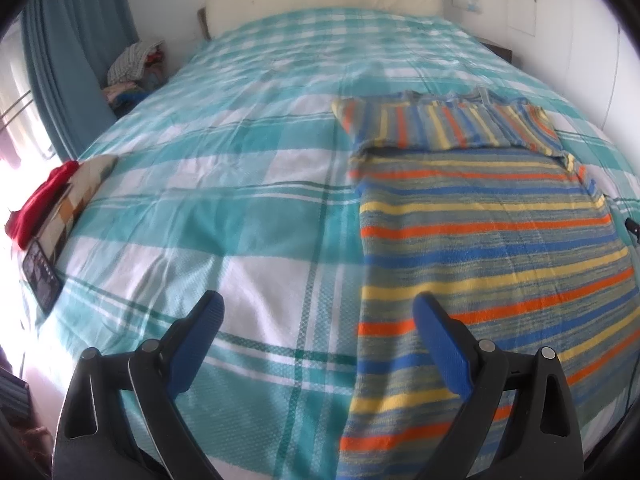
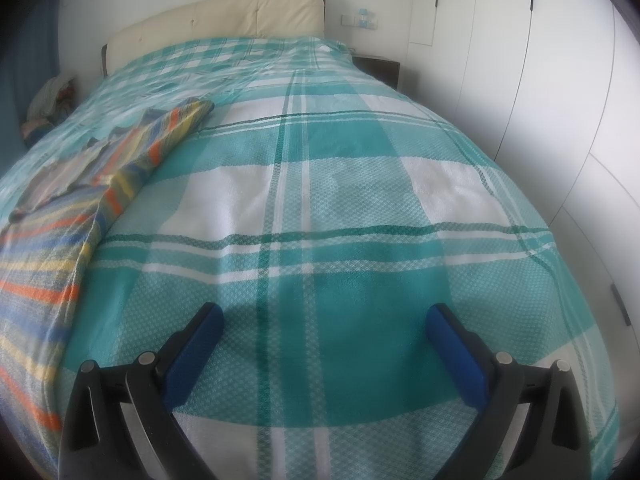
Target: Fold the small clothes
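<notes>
Left wrist view: striped knit garment (image 1: 480,248), bands of orange, blue, yellow and grey-green, lies flat on the teal-and-white checked bedspread (image 1: 240,208), occupying the right half of the frame. Its far portion, sleeves included, is already turned over onto the body, forming a crosswise band with stripes running the other way. Left gripper (image 1: 318,320): jaws wide apart, empty, hovering above the garment's near left edge, one blue finger over the bedspread, the other over the knit. At the left edge of the bed, a red item (image 1: 44,196) sits on a patterned folded cloth (image 1: 76,200), well apart from the work. Right wrist view: the same striped knit garment (image 2: 52,240) appears at frame left; right gripper (image 2: 324,326) jaws likewise spread, empty, above bare bedspread (image 2: 340,200) just beside the garment's right edge. Cream headboard (image 2: 224,20) and white wardrobe doors (image 2: 540,80) beyond. Step in hand, as judged: partway through, between folds, with both tools positioned for a fresh grasp. Next move likely calls for each gripper to descend and pinch a near corner or side edge, catching all layers, then carry it across evenly so the knit does not bunch.
</notes>
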The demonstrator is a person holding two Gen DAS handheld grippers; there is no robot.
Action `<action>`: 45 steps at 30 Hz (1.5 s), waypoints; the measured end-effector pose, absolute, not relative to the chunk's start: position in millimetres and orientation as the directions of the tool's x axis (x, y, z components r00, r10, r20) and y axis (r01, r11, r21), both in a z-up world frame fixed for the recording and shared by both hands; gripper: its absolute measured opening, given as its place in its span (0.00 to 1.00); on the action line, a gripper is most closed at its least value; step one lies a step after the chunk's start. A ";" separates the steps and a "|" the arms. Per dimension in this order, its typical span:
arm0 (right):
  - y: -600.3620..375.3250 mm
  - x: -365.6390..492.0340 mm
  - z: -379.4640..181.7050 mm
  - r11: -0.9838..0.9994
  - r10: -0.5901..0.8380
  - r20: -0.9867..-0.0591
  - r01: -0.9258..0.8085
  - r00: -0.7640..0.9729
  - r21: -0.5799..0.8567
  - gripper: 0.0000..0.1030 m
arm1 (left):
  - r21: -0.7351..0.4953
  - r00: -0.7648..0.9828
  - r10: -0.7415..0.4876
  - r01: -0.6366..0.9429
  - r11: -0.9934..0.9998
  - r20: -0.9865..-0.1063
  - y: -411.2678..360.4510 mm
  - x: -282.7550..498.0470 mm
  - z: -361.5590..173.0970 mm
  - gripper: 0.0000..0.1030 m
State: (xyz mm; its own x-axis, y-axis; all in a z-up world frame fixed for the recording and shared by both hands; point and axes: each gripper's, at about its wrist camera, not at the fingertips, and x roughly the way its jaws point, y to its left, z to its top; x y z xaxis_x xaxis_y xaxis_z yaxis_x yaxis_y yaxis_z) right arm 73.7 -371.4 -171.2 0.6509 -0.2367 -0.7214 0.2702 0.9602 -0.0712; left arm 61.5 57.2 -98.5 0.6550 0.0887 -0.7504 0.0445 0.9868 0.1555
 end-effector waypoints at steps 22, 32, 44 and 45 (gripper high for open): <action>-270.4 22.5 -101.1 0.952 -0.306 -0.717 0.183 0.626 -0.247 0.98 | 0.126 0.611 0.081 0.031 0.992 -0.787 76.7 50.7 -114.9 0.94; -219.9 -4.8 -69.2 0.910 -0.391 -0.634 0.177 0.667 -0.375 0.98 | 0.121 0.604 0.064 0.054 0.991 -0.794 66.1 46.6 -115.4 0.94; -210.8 -6.9 -58.2 0.901 -0.399 -0.607 0.173 0.687 -0.397 0.98 | 0.119 0.595 0.062 0.056 0.991 -0.801 65.1 46.2 -117.9 0.94; -211.1 -7.1 -57.8 0.901 -0.400 -0.608 0.173 0.686 -0.398 0.98 | 0.119 0.595 0.062 0.056 0.991 -0.802 65.2 46.2 -118.1 0.94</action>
